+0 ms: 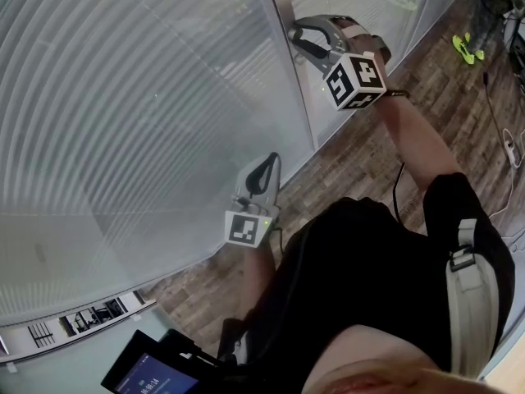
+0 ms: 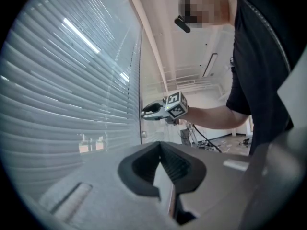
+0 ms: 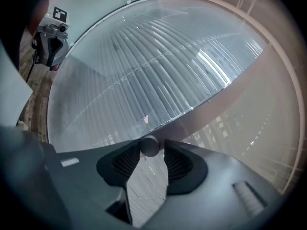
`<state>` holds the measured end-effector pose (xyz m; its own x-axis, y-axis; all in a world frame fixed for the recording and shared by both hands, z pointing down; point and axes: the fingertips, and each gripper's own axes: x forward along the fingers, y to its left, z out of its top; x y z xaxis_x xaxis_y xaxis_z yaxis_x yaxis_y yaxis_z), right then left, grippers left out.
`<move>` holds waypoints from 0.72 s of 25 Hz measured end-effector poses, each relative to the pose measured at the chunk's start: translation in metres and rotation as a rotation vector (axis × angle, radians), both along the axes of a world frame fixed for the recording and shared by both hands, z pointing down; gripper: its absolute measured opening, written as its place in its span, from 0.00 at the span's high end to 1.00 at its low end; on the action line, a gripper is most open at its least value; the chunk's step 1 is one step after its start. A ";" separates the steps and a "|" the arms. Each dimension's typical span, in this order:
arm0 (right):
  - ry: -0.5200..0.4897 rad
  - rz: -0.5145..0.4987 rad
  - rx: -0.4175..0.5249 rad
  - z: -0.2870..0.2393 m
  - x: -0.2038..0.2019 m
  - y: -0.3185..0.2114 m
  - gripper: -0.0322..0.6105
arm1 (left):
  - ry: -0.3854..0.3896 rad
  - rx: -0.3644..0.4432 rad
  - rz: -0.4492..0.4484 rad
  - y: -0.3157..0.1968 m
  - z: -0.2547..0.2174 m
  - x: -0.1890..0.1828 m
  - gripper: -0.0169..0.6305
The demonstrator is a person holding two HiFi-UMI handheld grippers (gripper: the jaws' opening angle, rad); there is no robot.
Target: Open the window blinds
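One knob [image 3: 149, 145] — in right hand-held gripper [image 3: 151, 148], beside blinds [image 1: 148, 97]

Soft daylight through the blinds [image 1: 148, 97], glare streaks, heavy fisheye distortion, dark vignetted corners.

The blinds [image 1: 148, 113] ahead of the fingers are smooth pale slats with a soft sheen. The fingers [image 3: 178, 165] of the right gripper [image 3: 150, 151] are ribbed matt black rubber set in matt grey plastic. Between them sits a smooth knob [image 3: 149, 145] with a satin, metal-like finish. Below them, the floor [image 1: 361, 162] shows matt brown wood grain.
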<state>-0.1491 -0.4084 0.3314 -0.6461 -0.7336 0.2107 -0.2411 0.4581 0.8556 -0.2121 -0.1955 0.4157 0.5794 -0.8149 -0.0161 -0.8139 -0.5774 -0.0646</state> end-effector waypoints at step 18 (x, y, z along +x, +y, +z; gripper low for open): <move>-0.294 0.034 -0.248 -0.001 0.004 -0.002 0.75 | -0.007 -0.001 0.005 0.004 0.002 -0.006 0.97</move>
<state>-0.1453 -0.4104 0.3309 -0.6819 -0.7054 0.1937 -0.4780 0.6301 0.6119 -0.2182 -0.1917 0.4179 0.5835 -0.8120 -0.0111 -0.8105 -0.5815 -0.0695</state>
